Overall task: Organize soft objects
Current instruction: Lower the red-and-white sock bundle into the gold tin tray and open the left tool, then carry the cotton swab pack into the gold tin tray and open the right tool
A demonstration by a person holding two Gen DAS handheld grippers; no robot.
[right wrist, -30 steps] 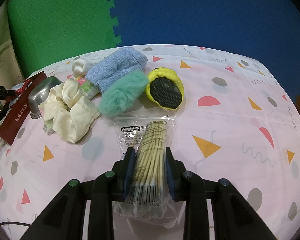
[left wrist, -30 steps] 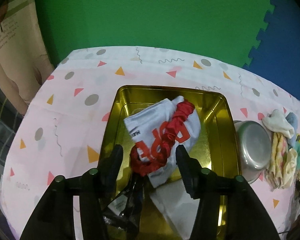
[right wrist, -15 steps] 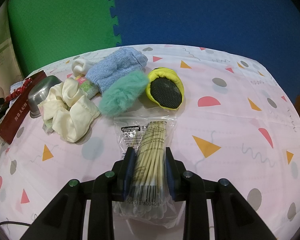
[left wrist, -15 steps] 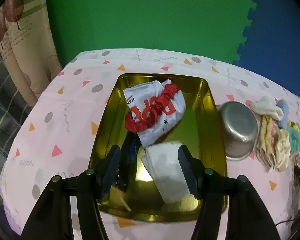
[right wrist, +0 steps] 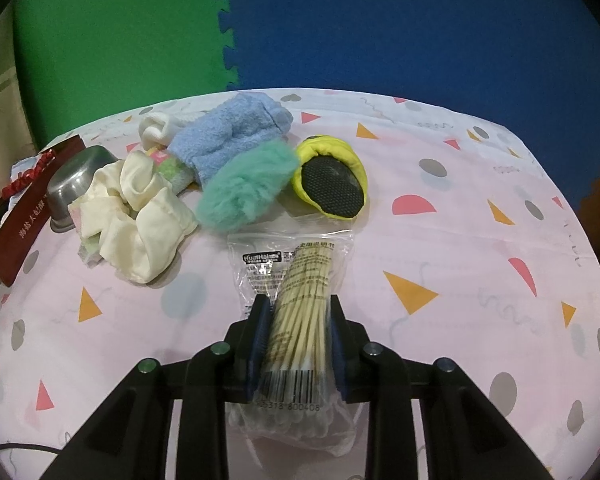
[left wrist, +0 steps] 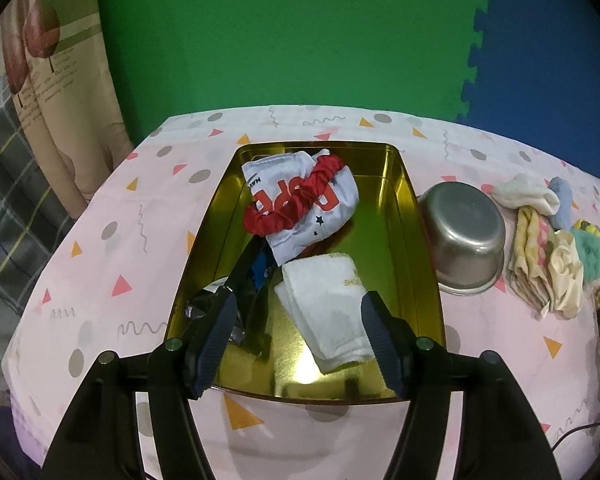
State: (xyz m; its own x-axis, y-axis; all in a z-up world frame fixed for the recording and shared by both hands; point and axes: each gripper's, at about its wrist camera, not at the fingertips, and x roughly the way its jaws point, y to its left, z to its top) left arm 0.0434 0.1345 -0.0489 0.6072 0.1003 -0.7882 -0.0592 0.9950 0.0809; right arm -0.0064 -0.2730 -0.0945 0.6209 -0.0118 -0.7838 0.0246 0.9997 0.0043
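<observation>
A gold tin (left wrist: 416, 264) holds a white cloth with red letters (left wrist: 336, 216), a red scrunchie (left wrist: 296, 208) lying across it, a folded white towel (left wrist: 324, 308) and a dark packet (left wrist: 248, 276). My left gripper (left wrist: 299, 300) hovers over the tin's near end with its jaws opening, gripping nothing. In the right wrist view, my right gripper (right wrist: 298, 300) is closing, and its pads press both sides of a clear bag of cotton swabs (right wrist: 300, 268) lying on the tablecloth.
Beyond the swab bag lie a cream scrunchie (right wrist: 140, 216), a teal fluffy scrunchie (right wrist: 244, 188), a blue fleecy cloth (right wrist: 228, 136), a rolled white sock (right wrist: 156, 128) and a yellow-and-black pad (right wrist: 332, 184). An upturned steel bowl (left wrist: 466, 236) stands between tin and pile. A dark red box side (right wrist: 24, 220) shows at left.
The left gripper let go of the red scrunchie, drew back from the tin and spread wider. The right gripper kept still and narrowed onto the swab bag.
</observation>
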